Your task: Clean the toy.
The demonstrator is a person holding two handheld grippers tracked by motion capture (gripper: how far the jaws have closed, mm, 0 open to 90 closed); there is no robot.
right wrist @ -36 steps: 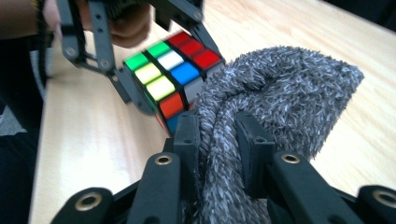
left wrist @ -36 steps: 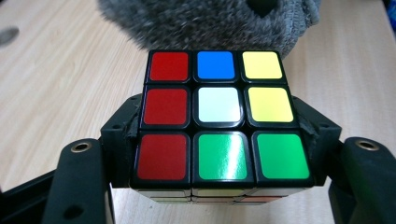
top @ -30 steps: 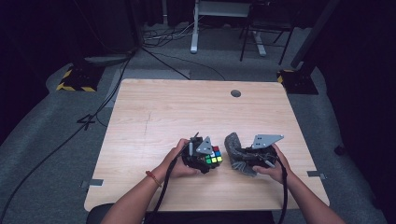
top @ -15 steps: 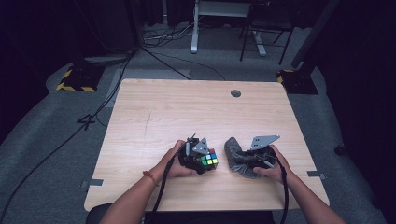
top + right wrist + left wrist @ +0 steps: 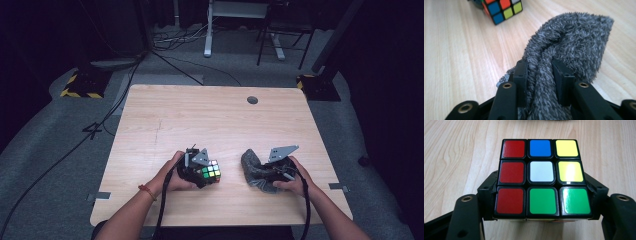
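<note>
Low, both tongs (image 5: 212, 172) (image 5: 257, 172) facing inward.

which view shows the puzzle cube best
The left gripper view: the puzzle cube faces the camera, one whole face of nine stickers sharp between the left gripper jaws. The high view shows it small; the right gripper view catches just a corner.

The wooden table (image 5: 200, 120) has a small round hole (image 5: 252, 100) near its far edge. Behind the table, cables (image 5: 175, 42) lie on the grey floor (image 5: 45, 145). A yellow-and-black striped block (image 5: 80, 87) sits left of the table.
</note>
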